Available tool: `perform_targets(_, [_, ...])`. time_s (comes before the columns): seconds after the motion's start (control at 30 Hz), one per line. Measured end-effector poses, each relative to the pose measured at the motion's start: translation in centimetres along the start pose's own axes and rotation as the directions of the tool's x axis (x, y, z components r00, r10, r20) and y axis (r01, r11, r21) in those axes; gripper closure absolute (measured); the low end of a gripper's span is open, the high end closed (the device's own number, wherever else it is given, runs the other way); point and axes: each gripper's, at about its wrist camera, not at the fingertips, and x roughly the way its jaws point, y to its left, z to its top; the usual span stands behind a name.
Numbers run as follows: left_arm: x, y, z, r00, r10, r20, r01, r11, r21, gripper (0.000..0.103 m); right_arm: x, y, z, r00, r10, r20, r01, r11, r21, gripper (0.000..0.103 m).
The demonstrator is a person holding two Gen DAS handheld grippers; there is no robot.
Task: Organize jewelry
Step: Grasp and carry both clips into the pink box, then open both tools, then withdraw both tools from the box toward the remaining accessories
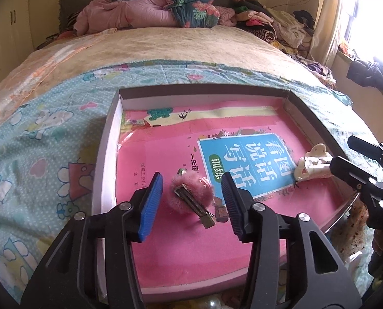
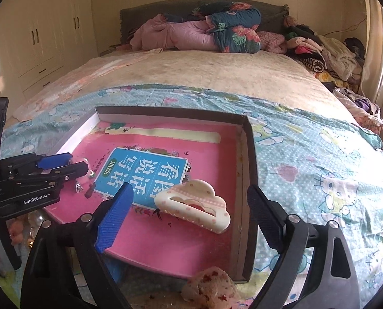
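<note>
A shallow cardboard box [image 1: 106, 139] [image 2: 250, 159] lies on the bed with a pink book [image 1: 186, 237] [image 2: 181, 244] as its floor. A pink fluffy hair clip [image 1: 191, 195] with a metal clasp lies on the book. My left gripper [image 1: 192, 200] is open, its blue pads either side of the clip, not touching it. A cream cloud-shaped claw clip [image 2: 194, 204] [image 1: 311, 163] lies near the box's right wall. My right gripper [image 2: 189, 216] is open around it and also shows in the left wrist view [image 1: 343, 154]. The left gripper also shows in the right wrist view [image 2: 70, 163].
The box rests on a blue cartoon-print sheet [image 1: 36, 141] [image 2: 320, 167]. Folded quilts [image 1: 165, 7] and a clothes pile [image 2: 325, 51] lie at the bed's far end. A speckled fabric item [image 2: 212, 288] sits by the box's near edge. Wardrobes [image 2: 36, 33] stand left.
</note>
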Motion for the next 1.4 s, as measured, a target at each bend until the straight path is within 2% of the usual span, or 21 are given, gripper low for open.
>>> perform_targets(0.4, [-7.4, -0.7, 0.0, 0.986, 0.006, 0.164, -0.002, 1.0, -0.027, 0.031, -8.1, 0.3, 0.0, 0.982, -0.043, 0.183, 0.037, 0.999, 0.035, 0.007])
perform_targets(0.5, [-9.1, -0.9, -0.3, 0.98, 0.004, 0.198, 0.002, 1.0, -0.03, 0.025, -10.0, 0.6, -0.2, 0.975, -0.043, 0.217, 0.036, 0.999, 0.034, 0.006])
perform_targets(0.63, [-11.4, -0.9, -0.6, 0.97, -0.002, 0.242, 0.012, 0.999, -0.039, 0.022, -12.2, 1.0, -0.4, 0.967, -0.036, 0.253, 0.029, 0.999, 0.032, 0.006])
perform_targets(0.7, [-12.3, -1.0, -0.9, 0.966, -0.001, 0.259, 0.012, 0.999, -0.043, 0.017, -13.2, 1.2, -0.6, 0.964, -0.031, 0.265, 0.024, 0.999, 0.031, 0.006])
perform_targets(1.0, [-15.7, -0.6, -2.4, 0.949, 0.004, 0.315, 0.009, 0.999, -0.04, 0.014, -17.9, 1.6, -1.4, 0.945, -0.01, 0.328, -0.003, 0.999, 0.039, 0.006])
perform_targets(1.4, [-18.9, 0.2, -5.4, 0.925, 0.009, 0.38, 0.019, 0.997, -0.07, 0.012, -21.1, 2.6, -4.1, 0.929, 0.007, 0.37, -0.018, 0.999, 0.026, 0.006])
